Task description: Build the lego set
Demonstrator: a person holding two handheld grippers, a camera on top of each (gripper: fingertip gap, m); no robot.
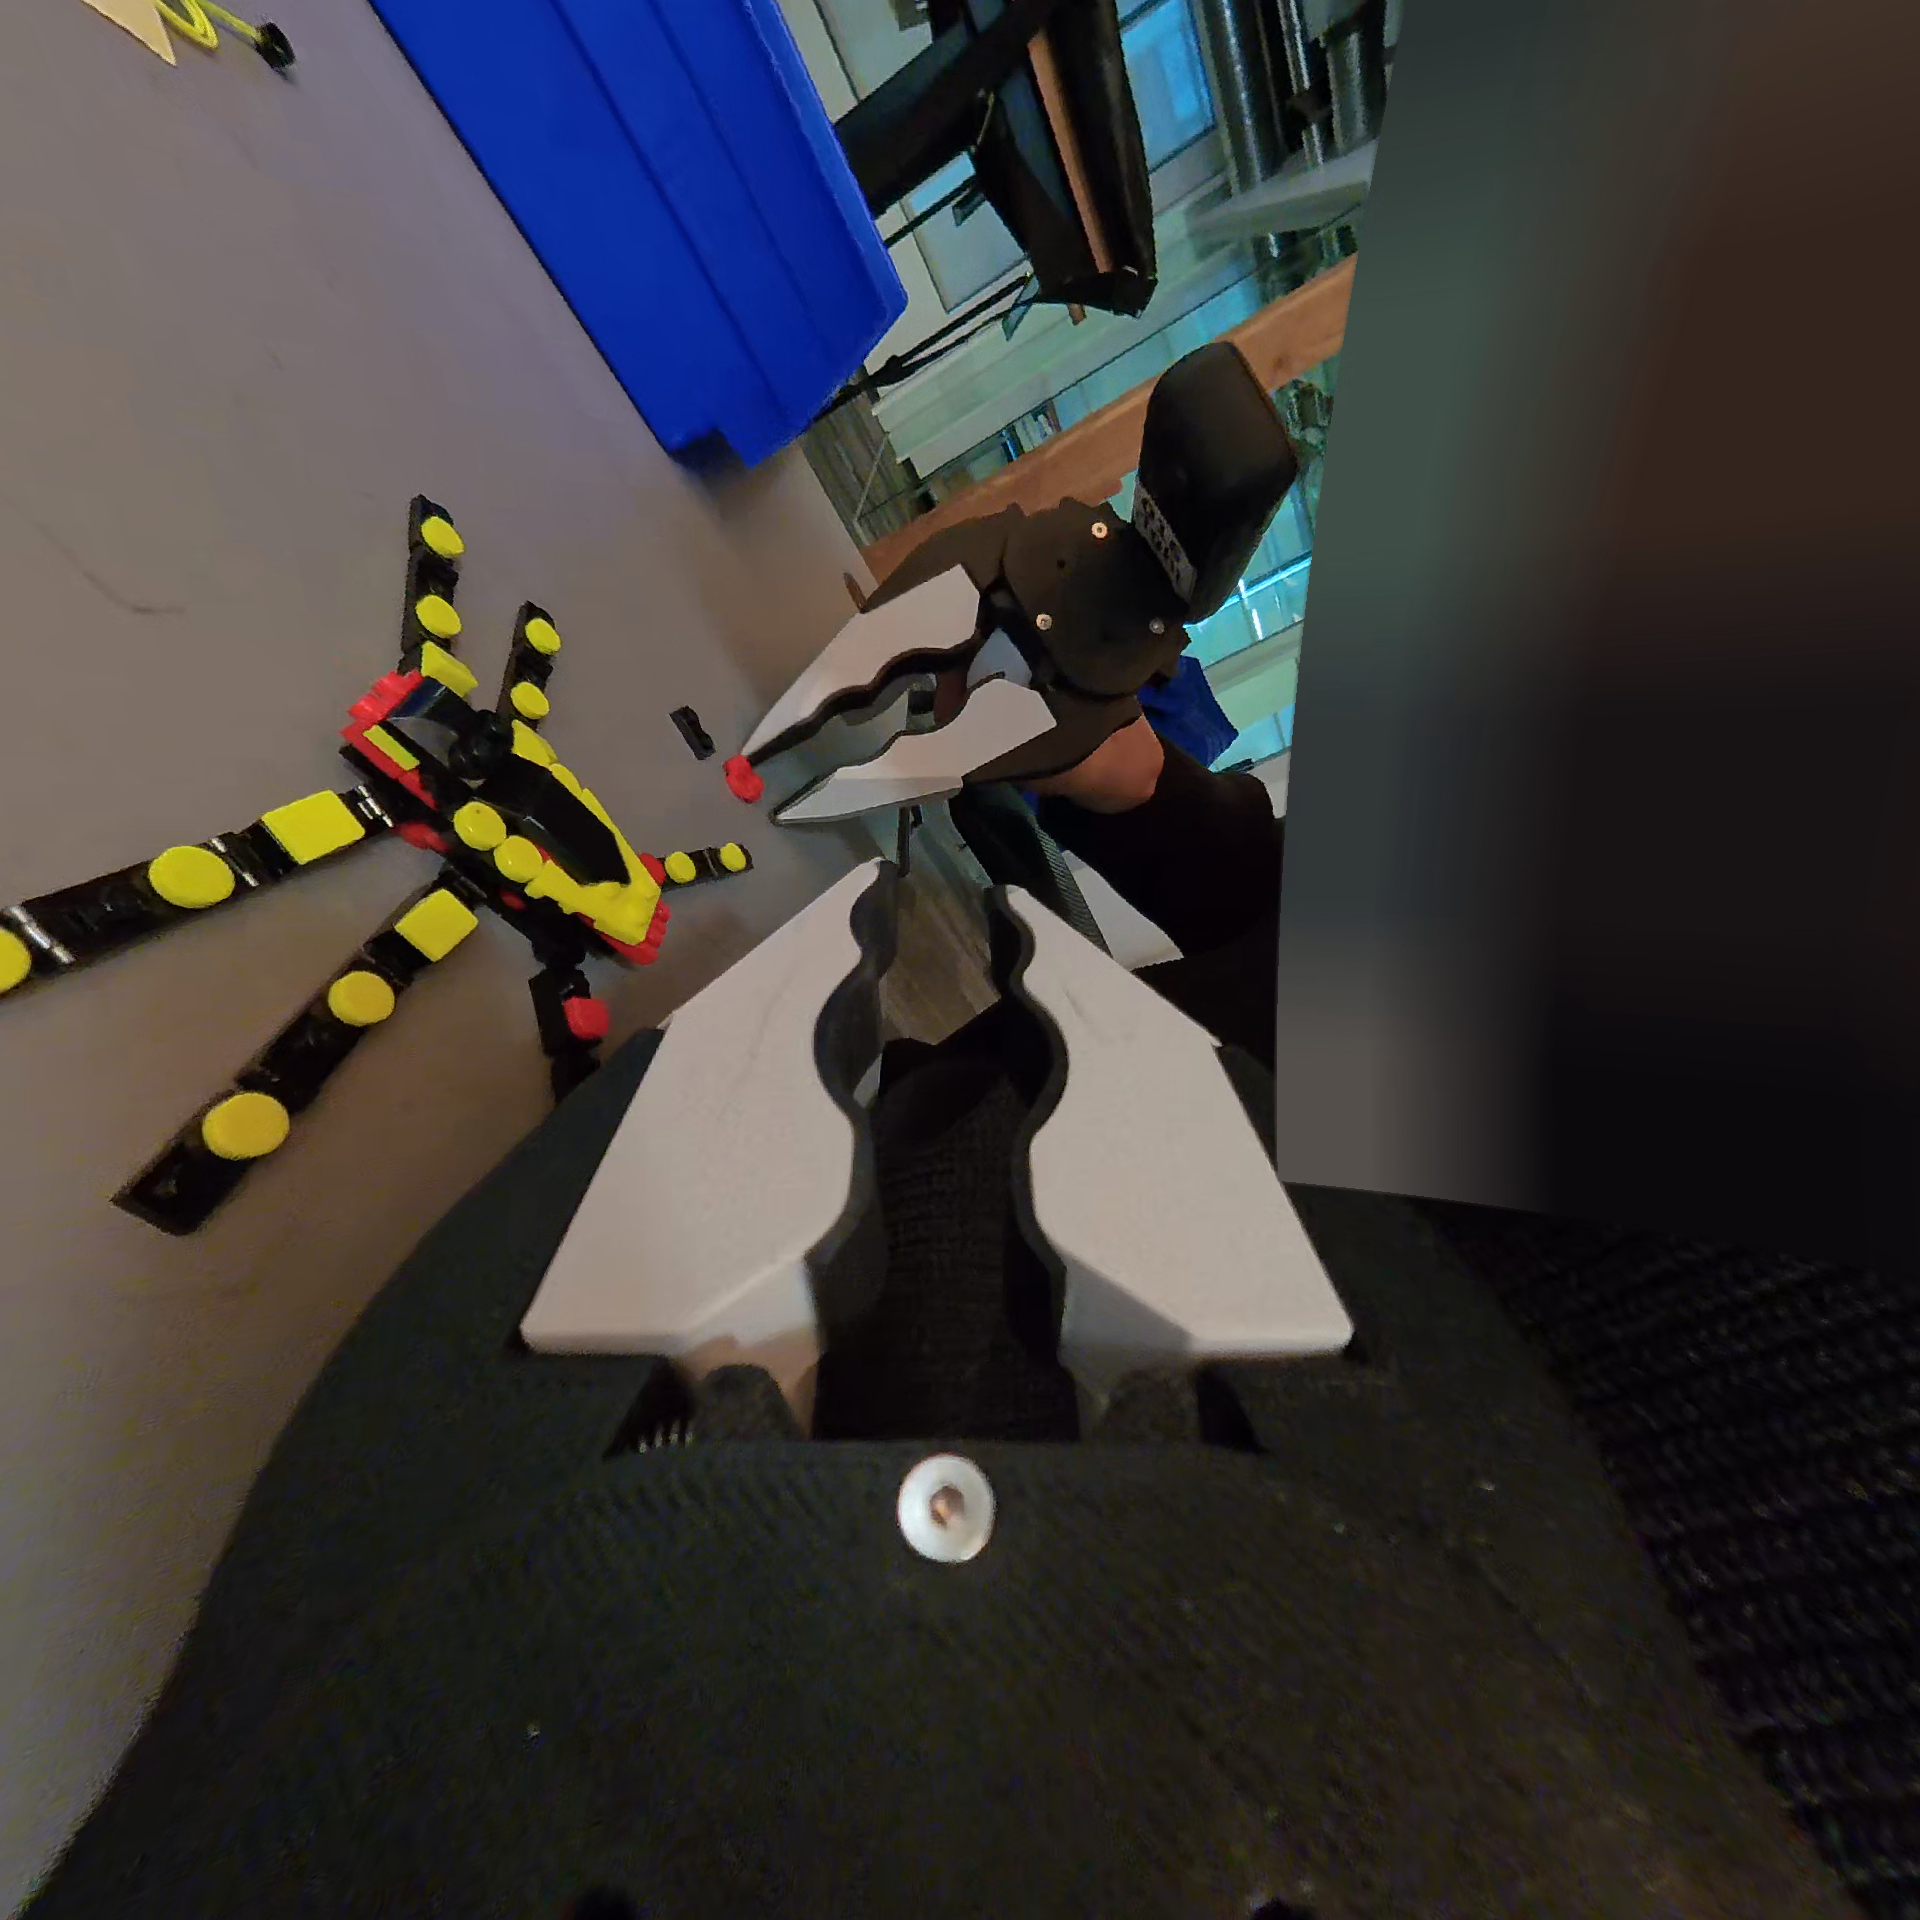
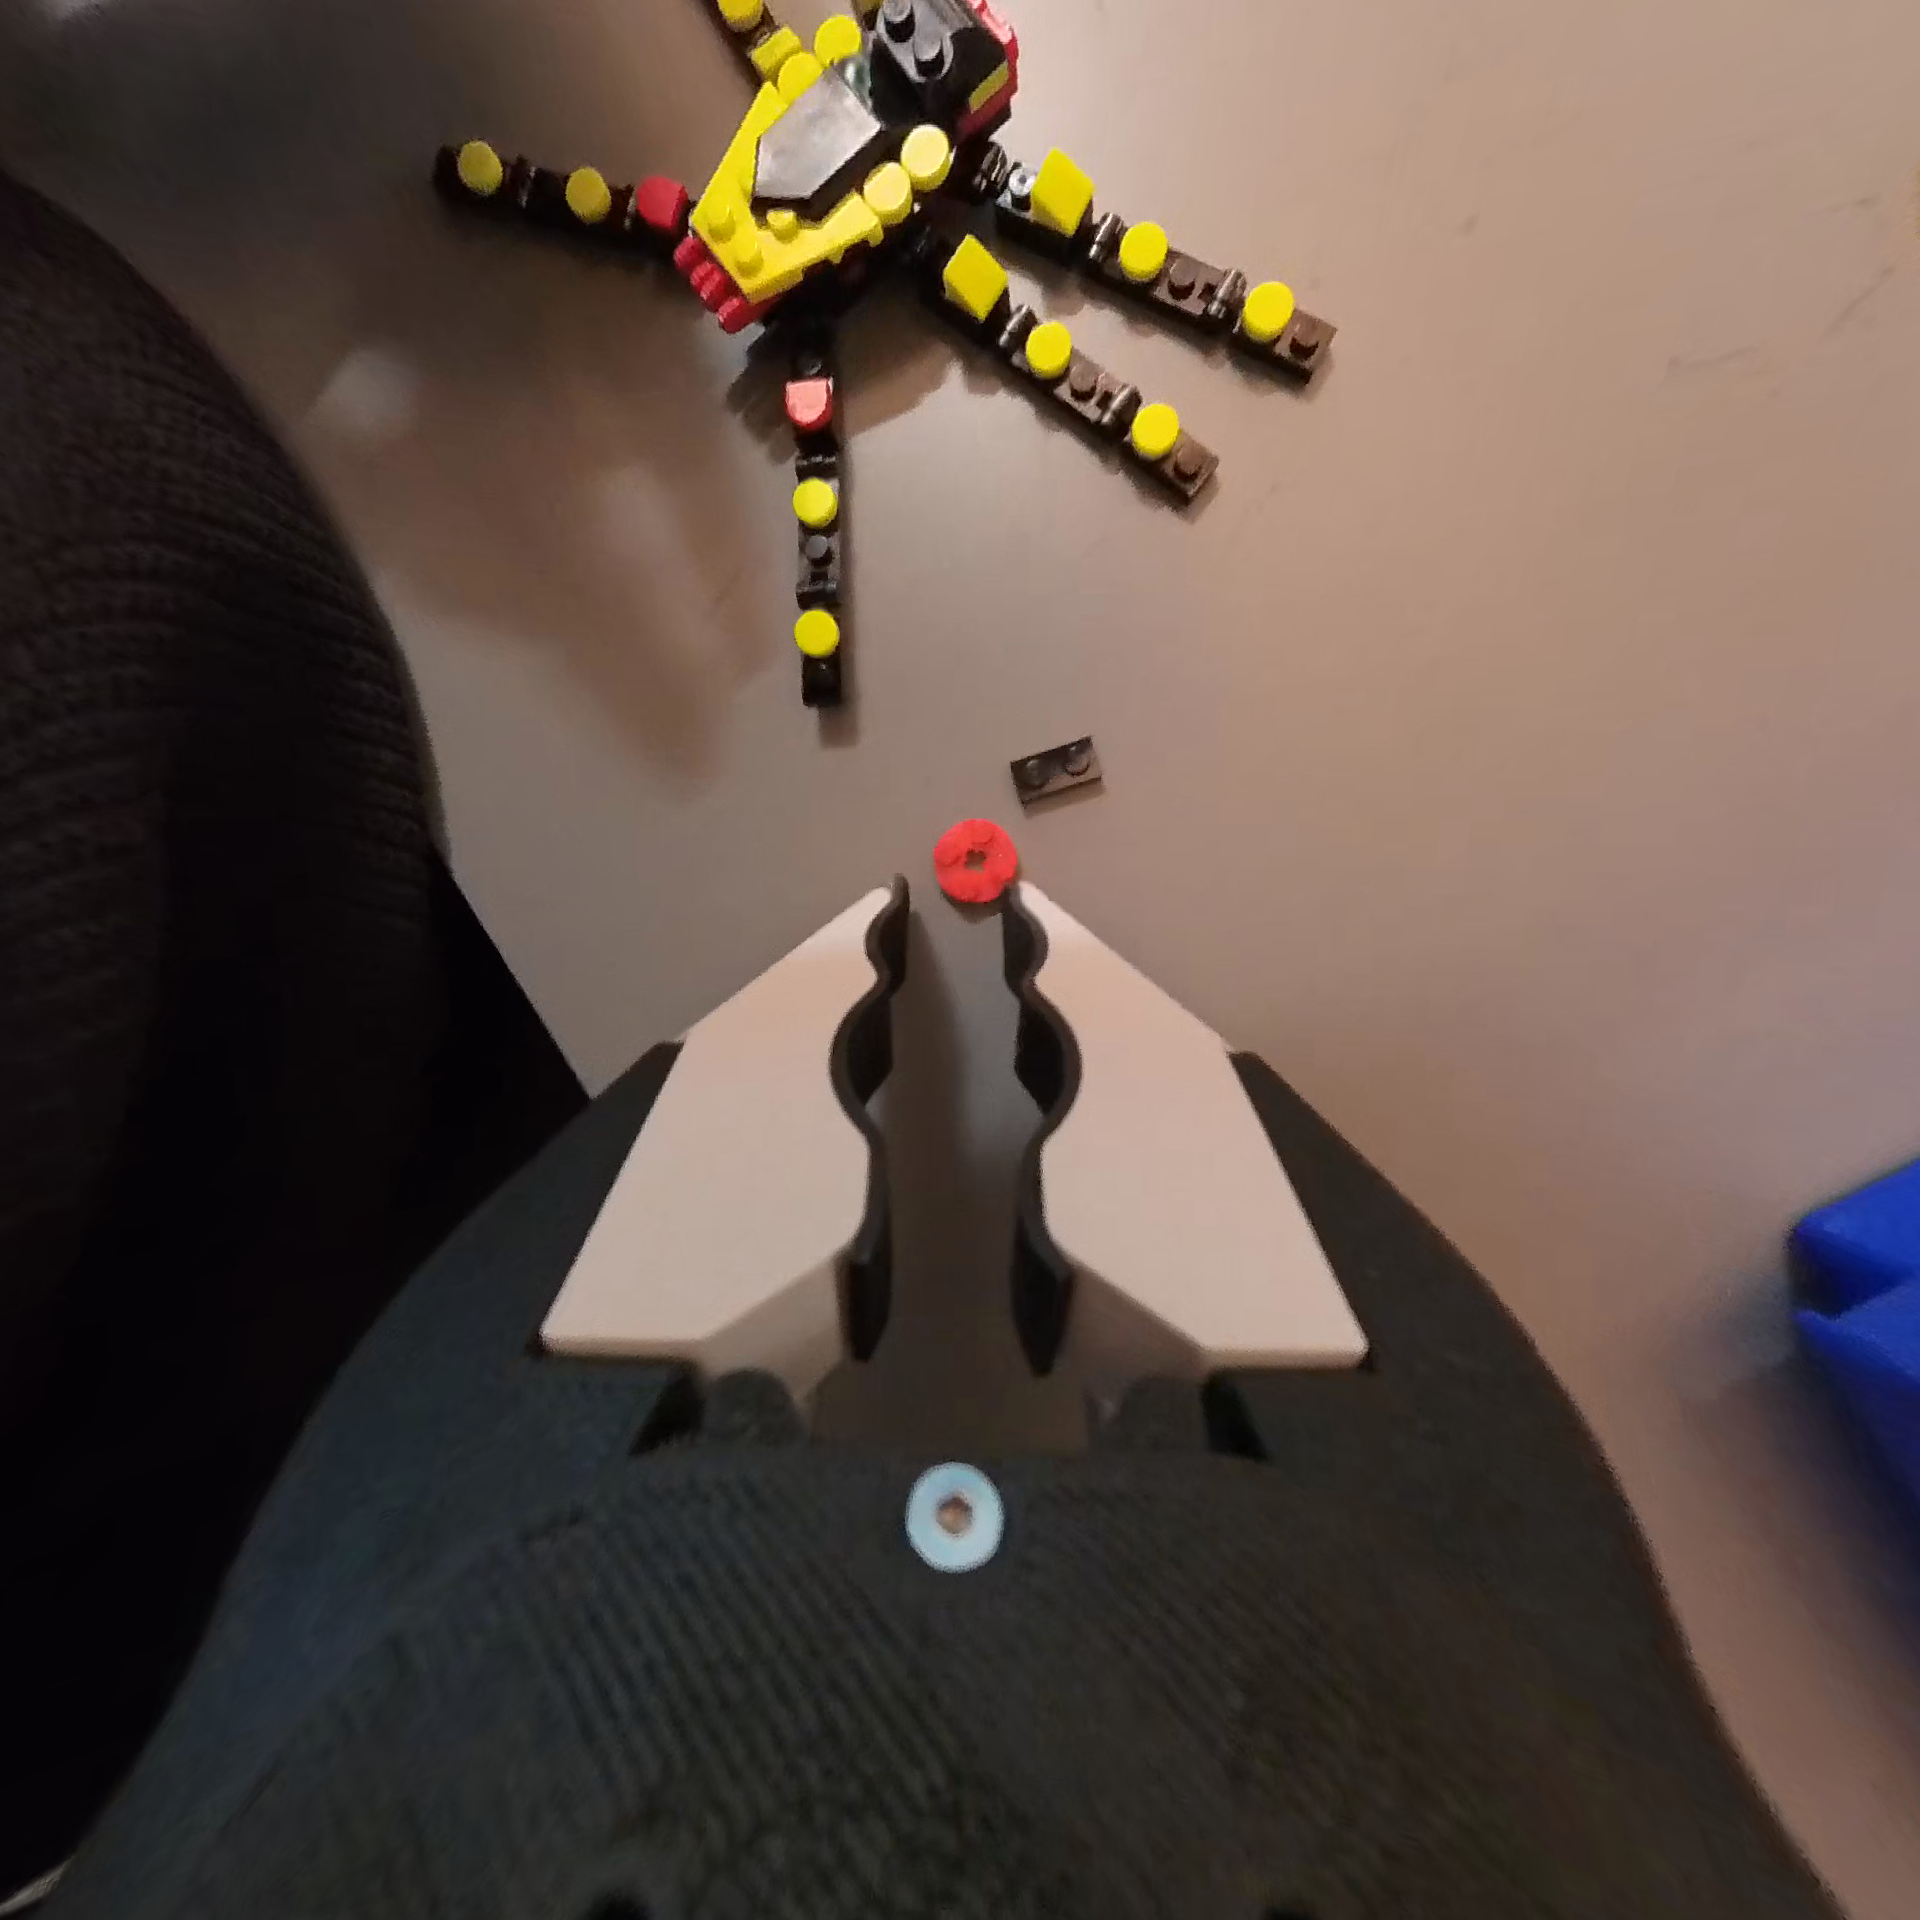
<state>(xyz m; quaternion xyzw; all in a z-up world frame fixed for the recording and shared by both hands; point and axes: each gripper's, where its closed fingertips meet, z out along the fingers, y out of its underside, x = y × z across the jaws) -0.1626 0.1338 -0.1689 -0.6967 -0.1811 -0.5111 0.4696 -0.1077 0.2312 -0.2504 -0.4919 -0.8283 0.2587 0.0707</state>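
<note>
A yellow, black and red lego spider model [image 1: 540, 821] lies on the grey table, also in the right wrist view [image 2: 821, 197], with long black legs carrying yellow studs. A small red round piece [image 2: 974, 857] lies on the table just beyond my right gripper's [image 2: 956, 899] tips; the gripper is open and empty. In the left wrist view the same red piece [image 1: 742, 777] sits at the right gripper's [image 1: 764, 774] tips. A small black plate [image 2: 1058, 770] lies next to it, also seen in the left wrist view [image 1: 692, 729]. My left gripper [image 1: 935, 878] is open, empty, held off the table's edge.
A blue bin [image 1: 665, 208] stands at the back of the table; its corner shows in the right wrist view [image 2: 1860, 1309]. A small black piece and yellow cord [image 1: 239, 36] lie at the far corner. The person's dark sleeve [image 2: 156, 831] fills the left. There is about 15 cm between the tips of the two grippers.
</note>
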